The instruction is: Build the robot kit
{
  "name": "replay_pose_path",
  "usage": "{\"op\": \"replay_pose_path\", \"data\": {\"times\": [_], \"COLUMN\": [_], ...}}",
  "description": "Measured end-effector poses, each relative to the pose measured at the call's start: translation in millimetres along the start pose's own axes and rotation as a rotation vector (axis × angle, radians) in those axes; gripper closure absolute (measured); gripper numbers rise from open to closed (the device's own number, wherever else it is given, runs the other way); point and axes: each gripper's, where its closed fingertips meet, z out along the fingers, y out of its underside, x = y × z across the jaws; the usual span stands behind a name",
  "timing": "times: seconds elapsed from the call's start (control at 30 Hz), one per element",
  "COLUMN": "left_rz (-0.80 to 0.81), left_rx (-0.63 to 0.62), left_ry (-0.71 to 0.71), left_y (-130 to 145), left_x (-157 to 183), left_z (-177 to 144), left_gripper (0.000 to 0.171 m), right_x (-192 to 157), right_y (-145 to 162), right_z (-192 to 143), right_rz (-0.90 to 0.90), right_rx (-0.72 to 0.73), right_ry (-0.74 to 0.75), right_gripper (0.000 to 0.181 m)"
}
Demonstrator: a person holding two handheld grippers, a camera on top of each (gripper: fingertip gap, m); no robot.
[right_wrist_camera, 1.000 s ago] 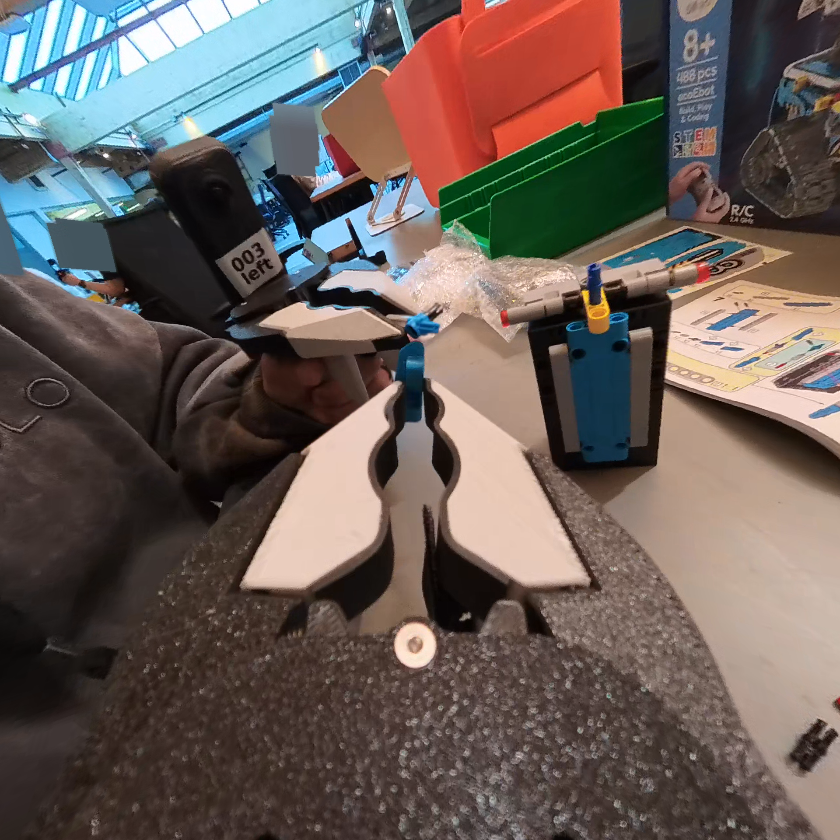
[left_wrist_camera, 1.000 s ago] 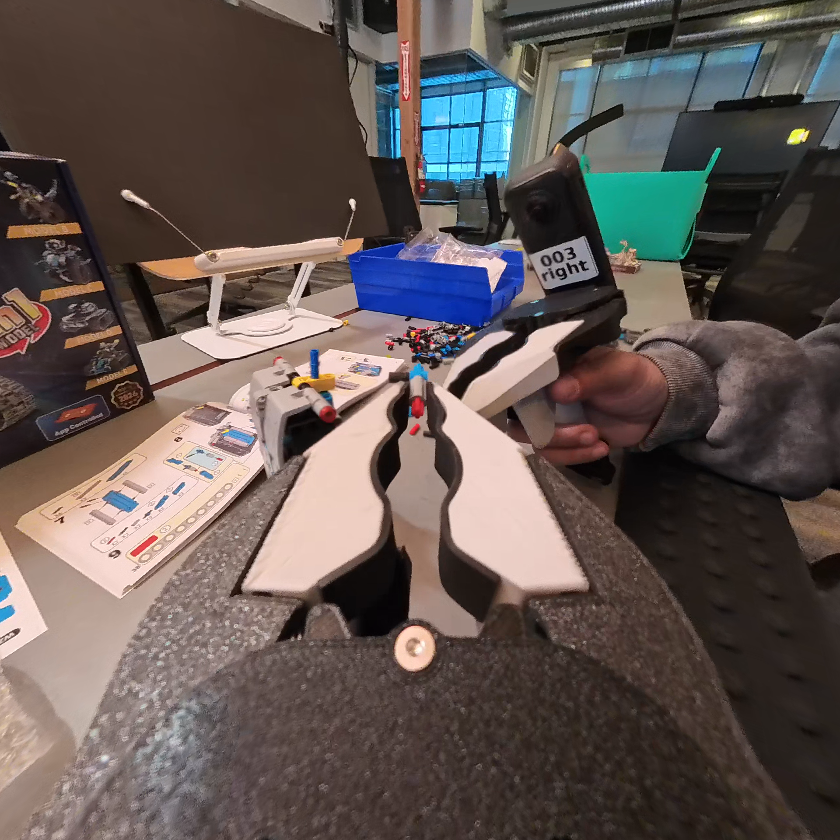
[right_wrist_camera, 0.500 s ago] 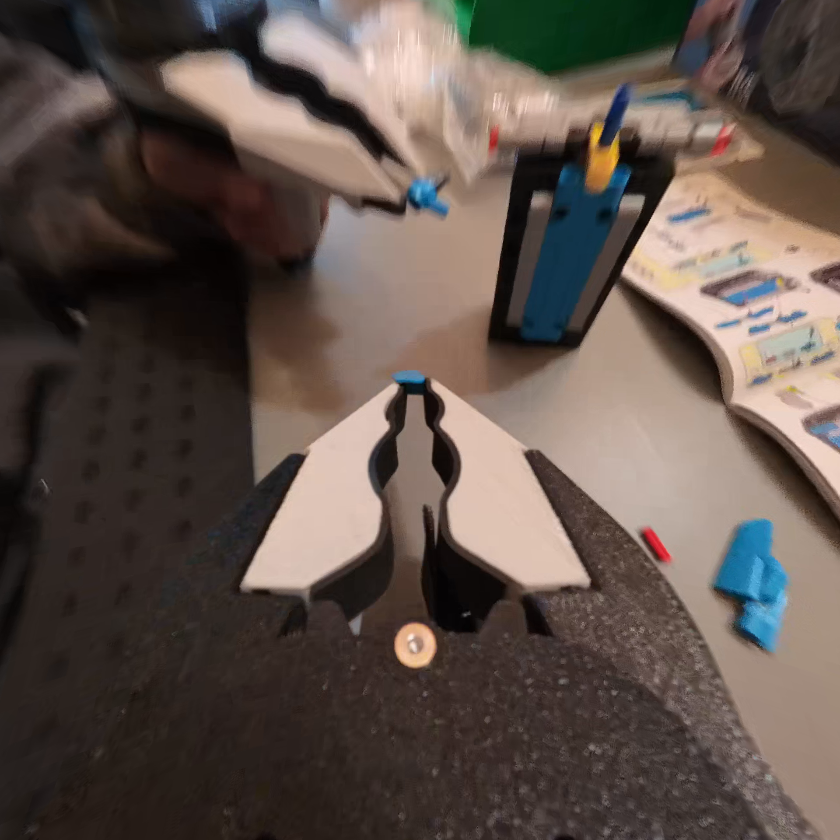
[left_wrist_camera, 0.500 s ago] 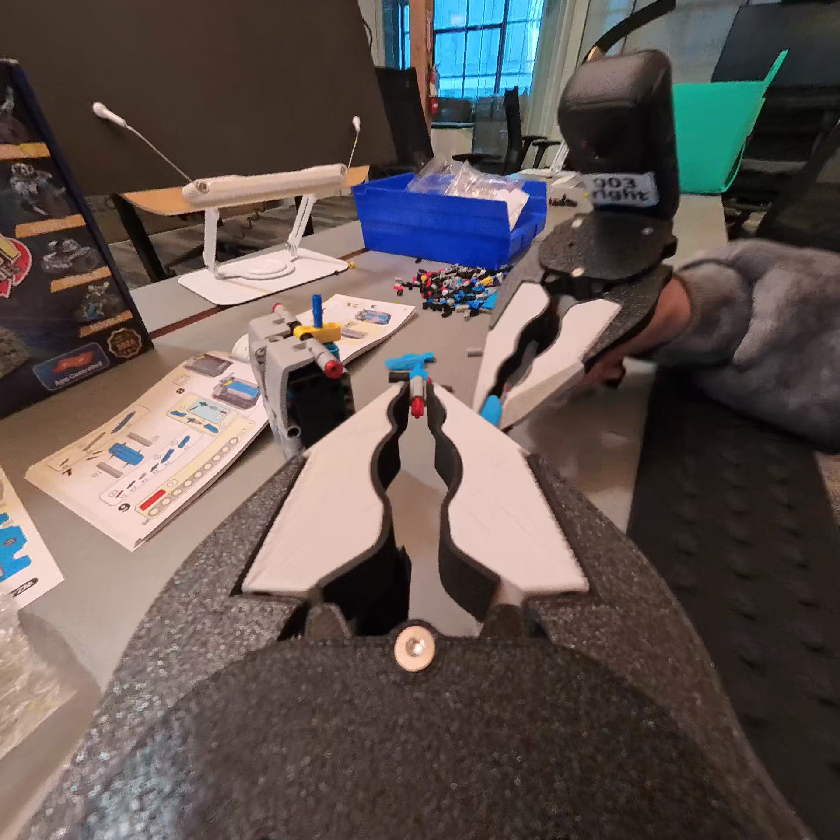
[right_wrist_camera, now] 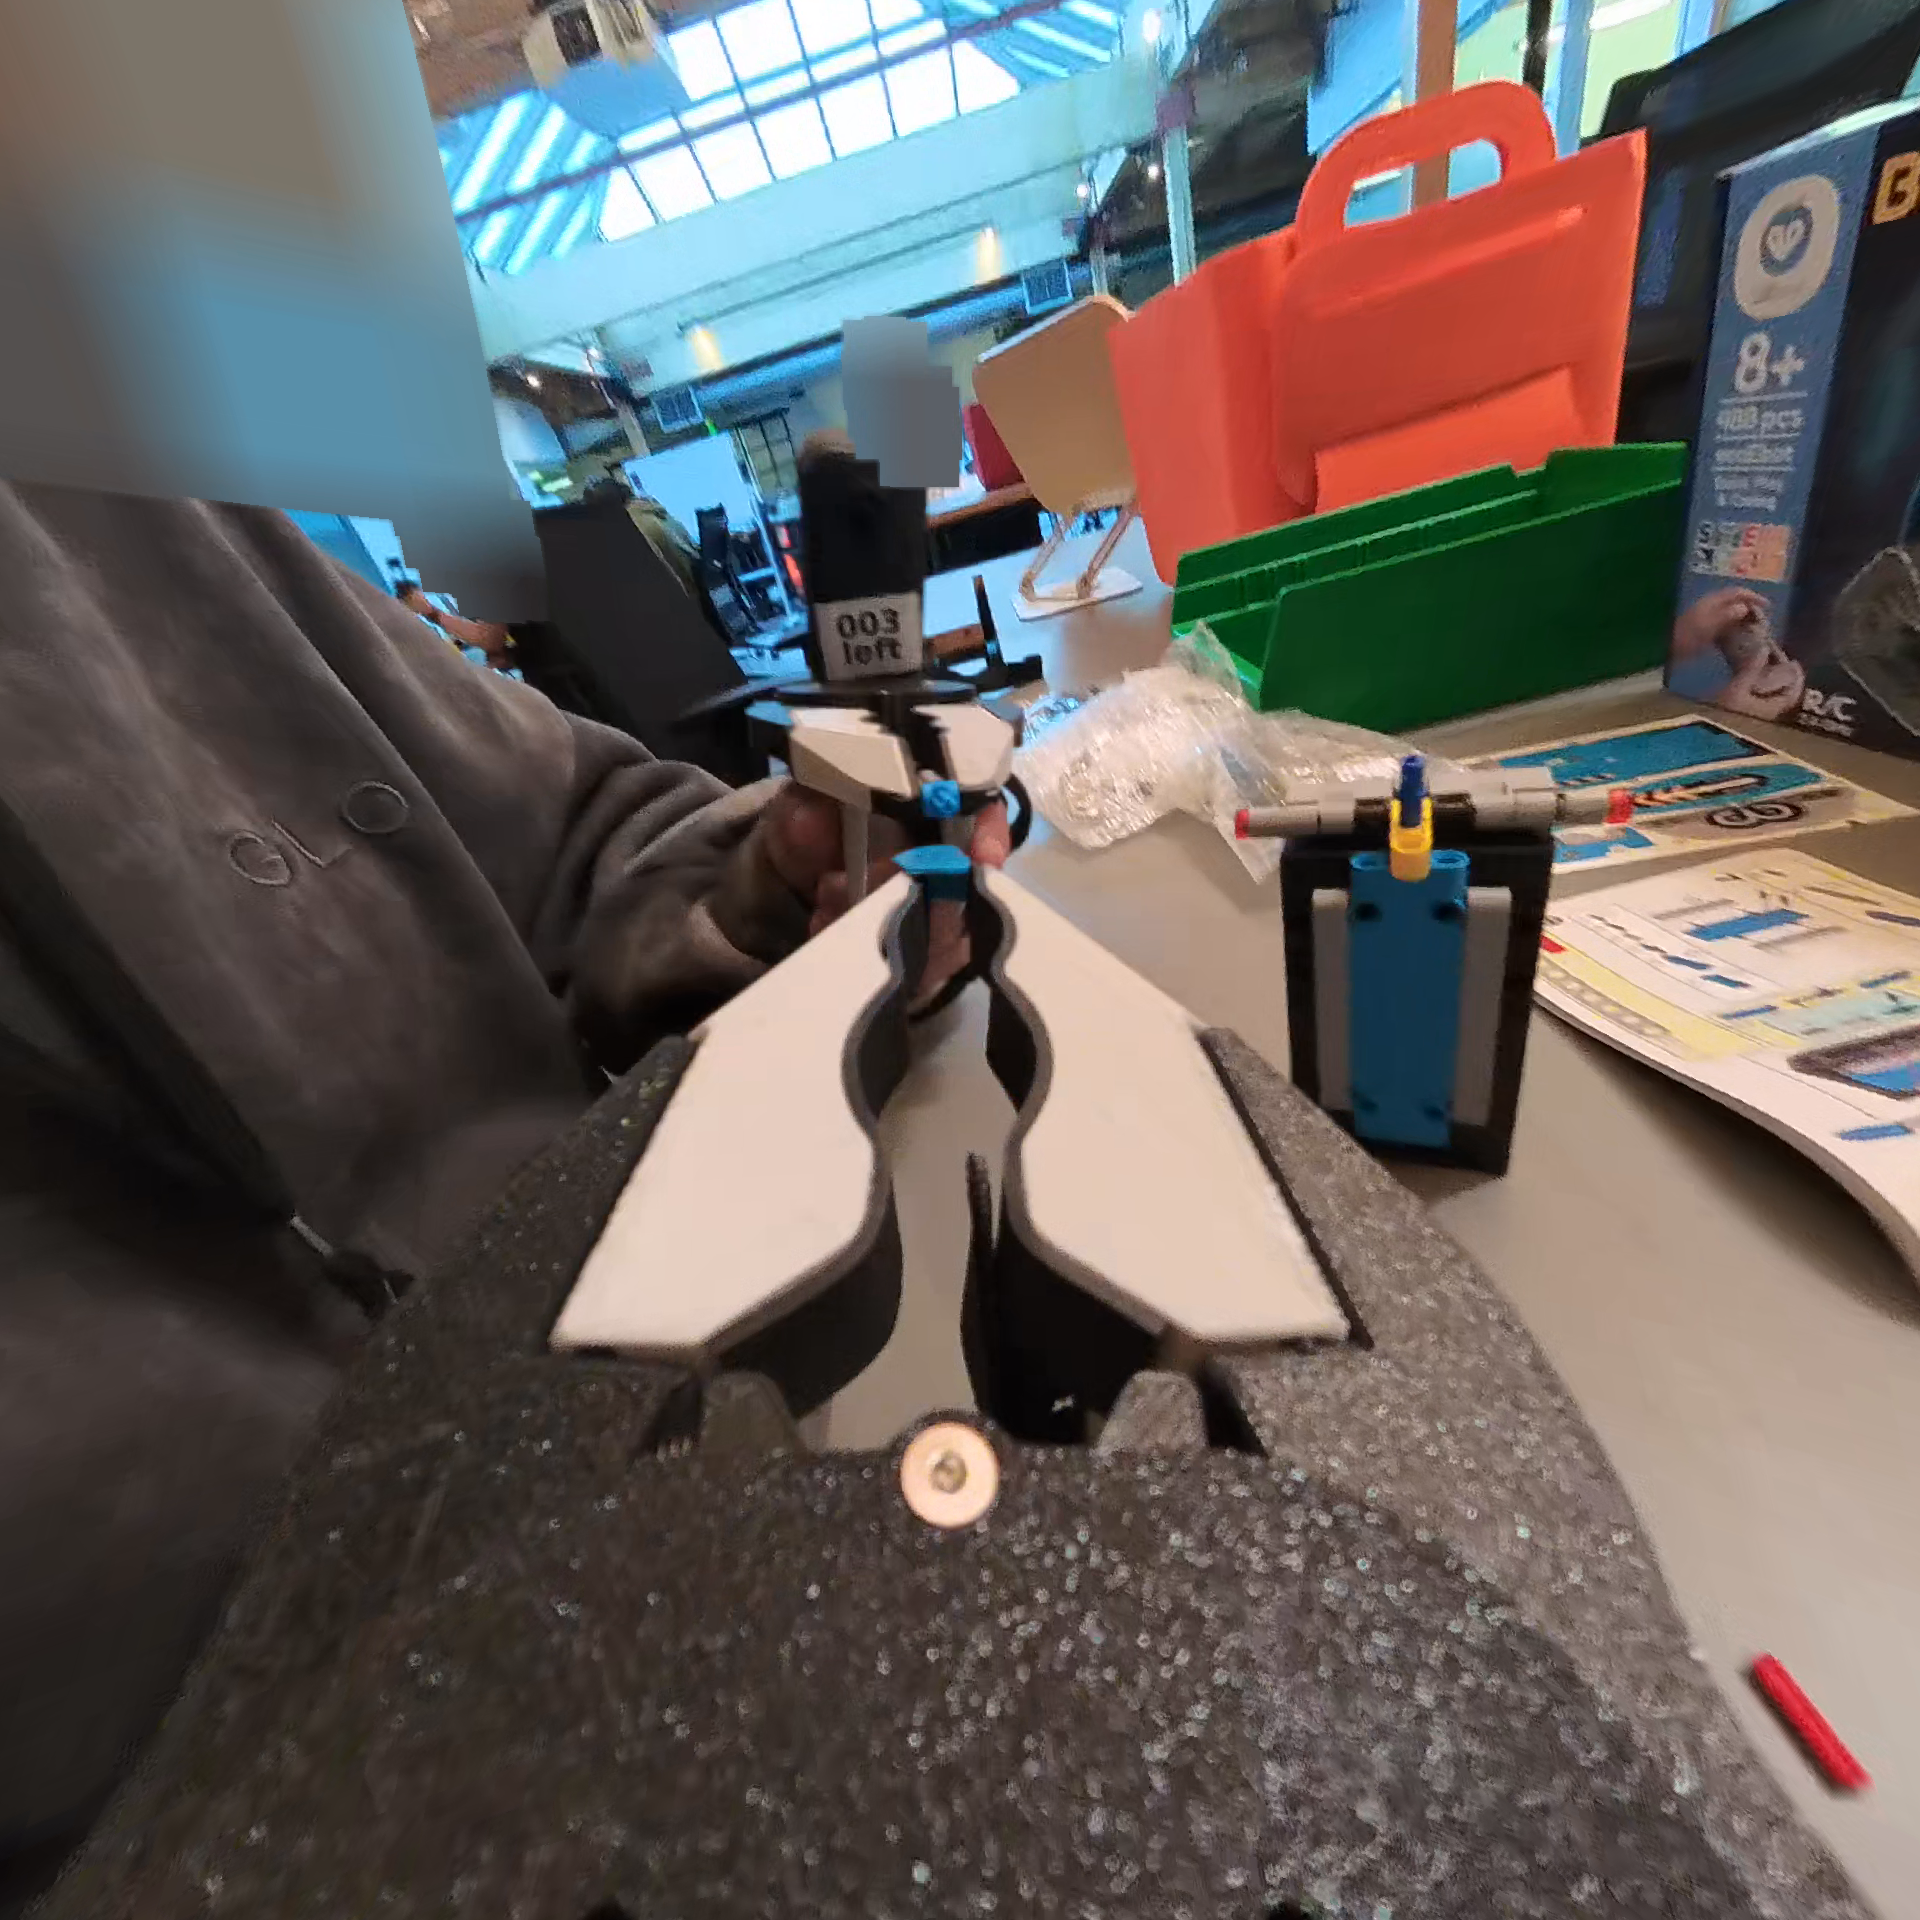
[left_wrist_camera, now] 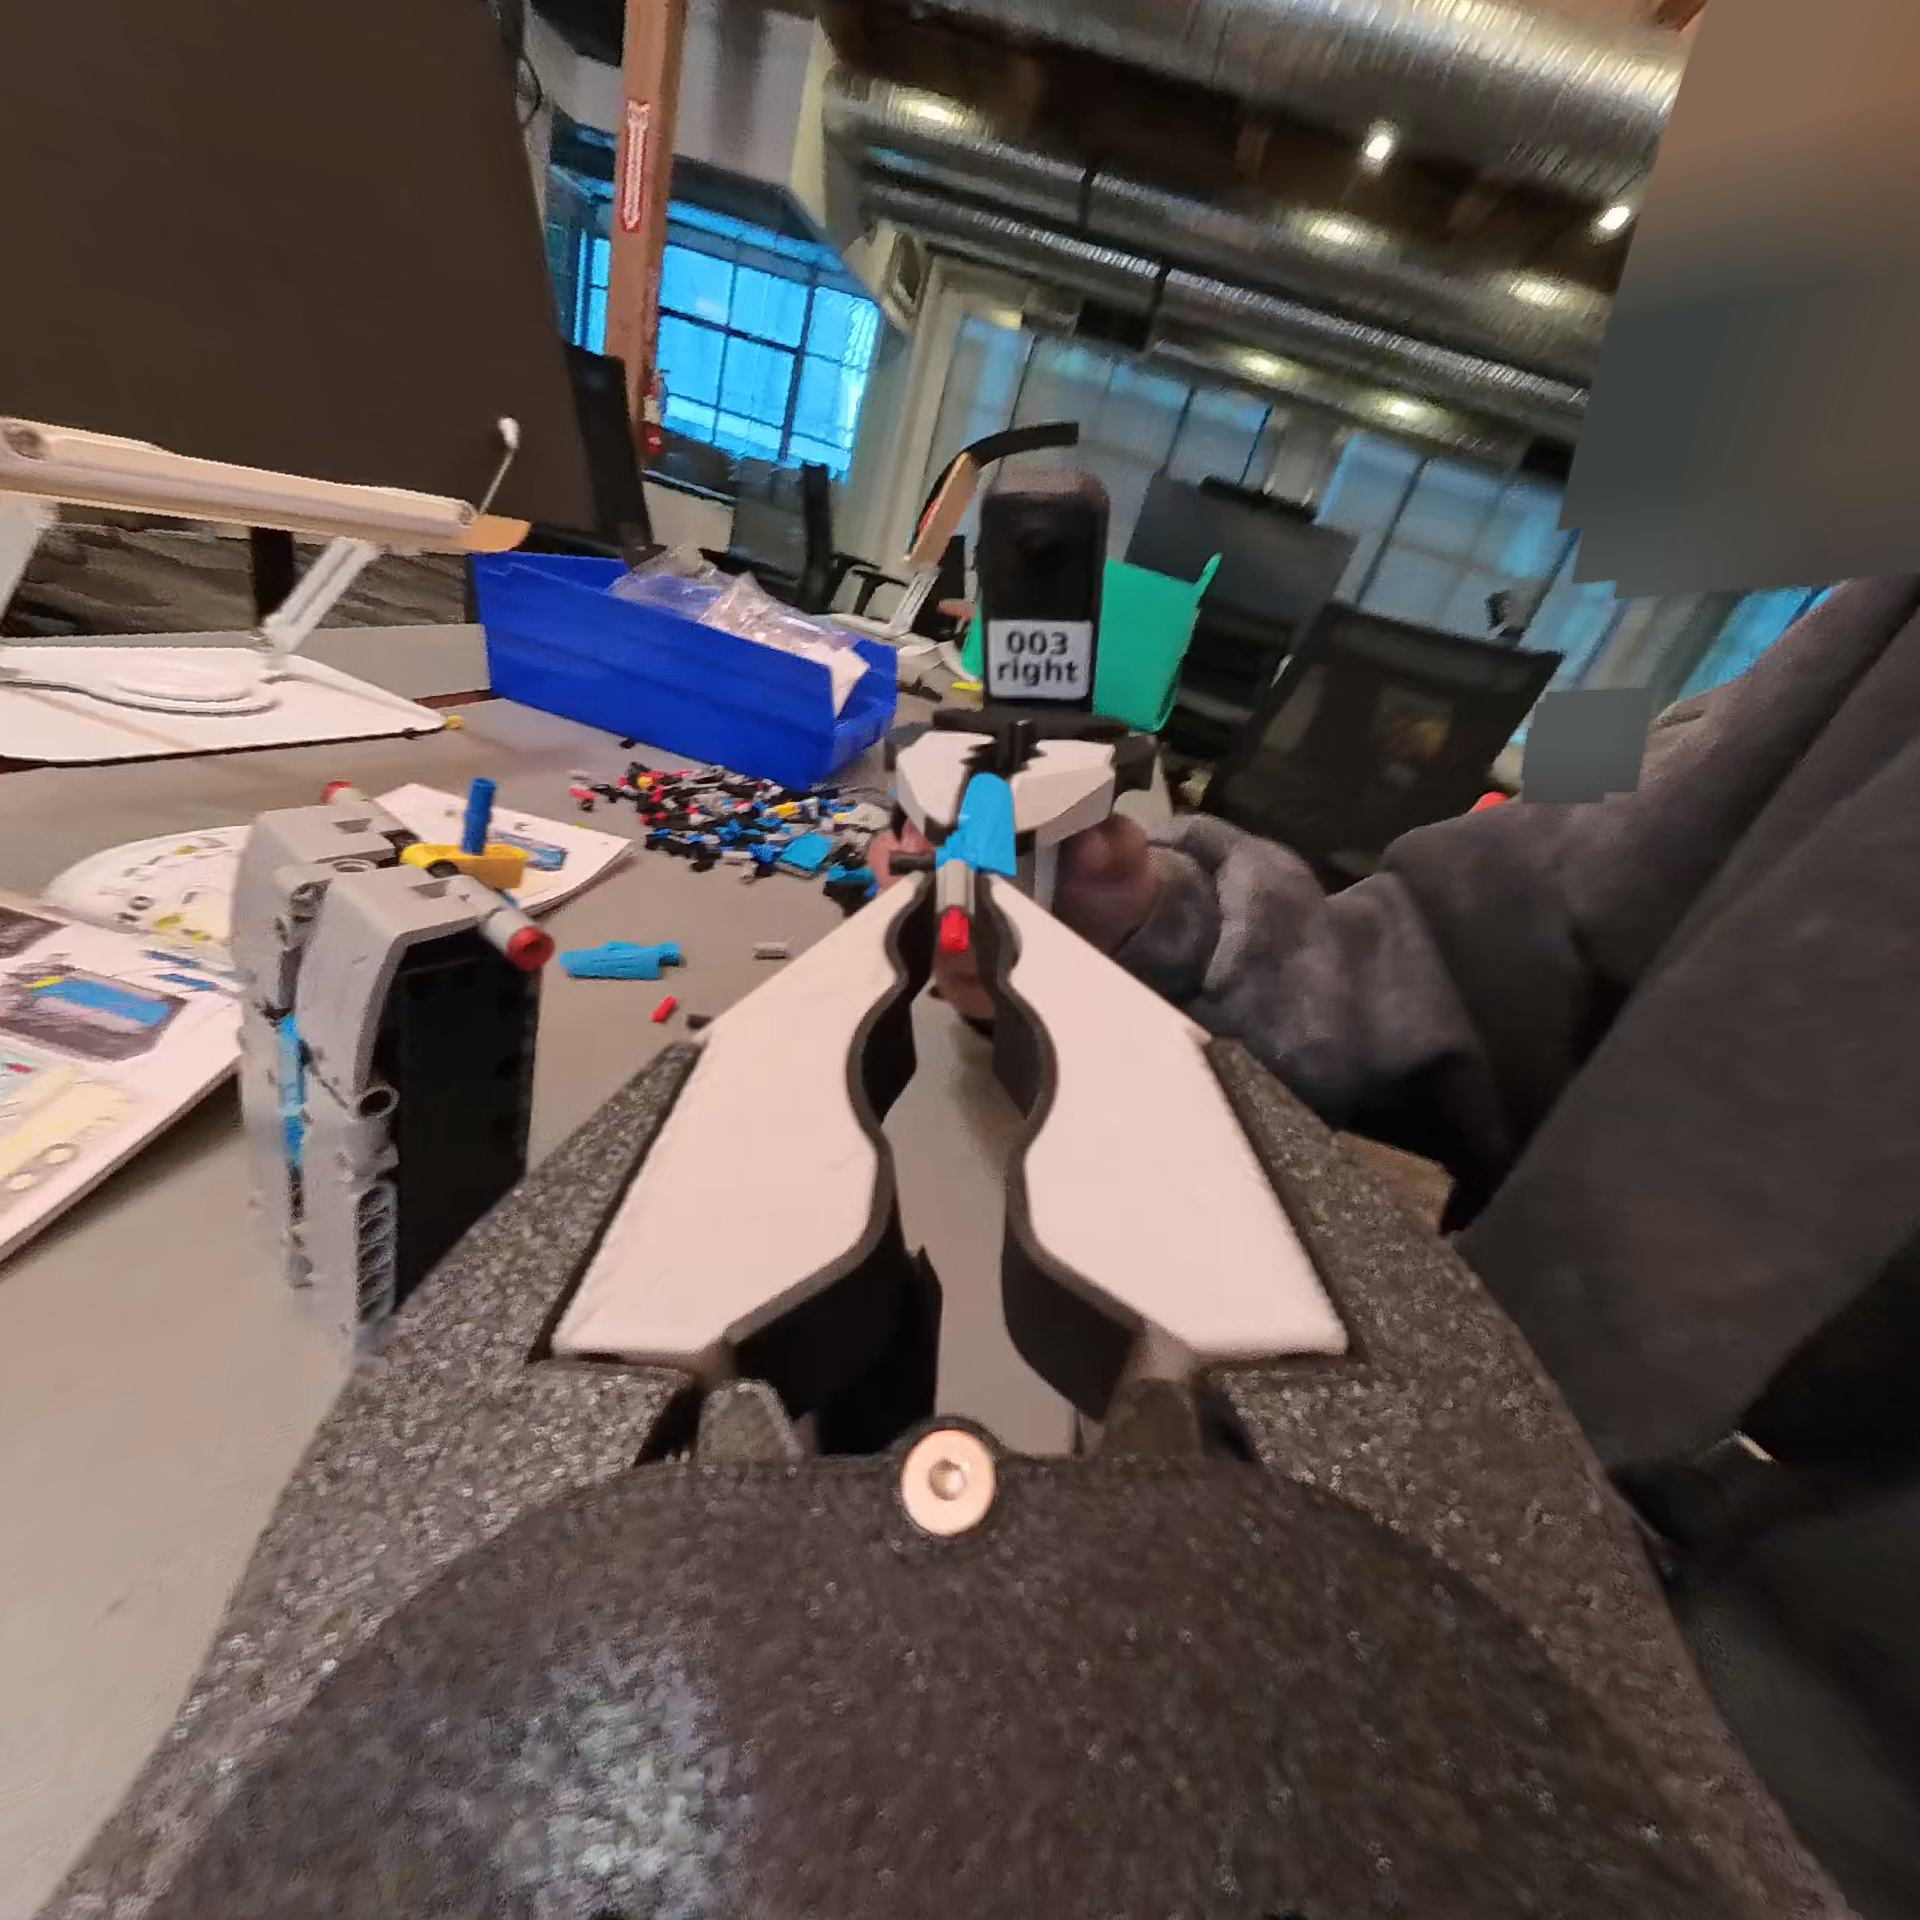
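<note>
OK: left gripper (left_wrist_camera: 954, 902) clamps a grey axle with red tip (left_wrist_camera: 952, 906); right gripper (right_wrist_camera: 943, 881) pinches a blue connector piece (right_wrist_camera: 938, 865). Tips face each other, nearly touching, just right of the upright black-and-grey brick assembly (left_wrist_camera: 374, 1060). Instruction booklet (right_wrist_camera: 1745, 997) lies beyond it.

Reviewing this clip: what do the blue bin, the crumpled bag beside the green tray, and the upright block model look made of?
Blue bin: looks like rigid moulded plastic, with smooth, slightly glossy walls. Crumpled bag: thin clear film, probably polythene, with wrinkles and glints. Block model: hard toy plastic, judging by its sharp moulded edges and pin holes.
</note>
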Motion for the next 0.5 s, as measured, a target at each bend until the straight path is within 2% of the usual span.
{"op": "replay_pose_path", "data": {"times": [0.13, 0.5], "left_rz": [-0.053, -0.052], "left_rx": [0.031, 0.031], "left_ry": [0.049, 0.057], "left_y": [-5.9, -5.9], "left_x": [4.7, 5.8], "left_z": [-3.1, -3.2], "left_gripper": [0.165, 0.165], "right_x": [-5.1, -4.5], "right_y": [-5.8, -10.9], "right_z": [6.4, 8.2], "right_rz": [0.046, 0.078], "right_rx": [0.046, 0.086], "right_ry": [-0.033, -0.047], "right_gripper": [0.175, 0.175]}}
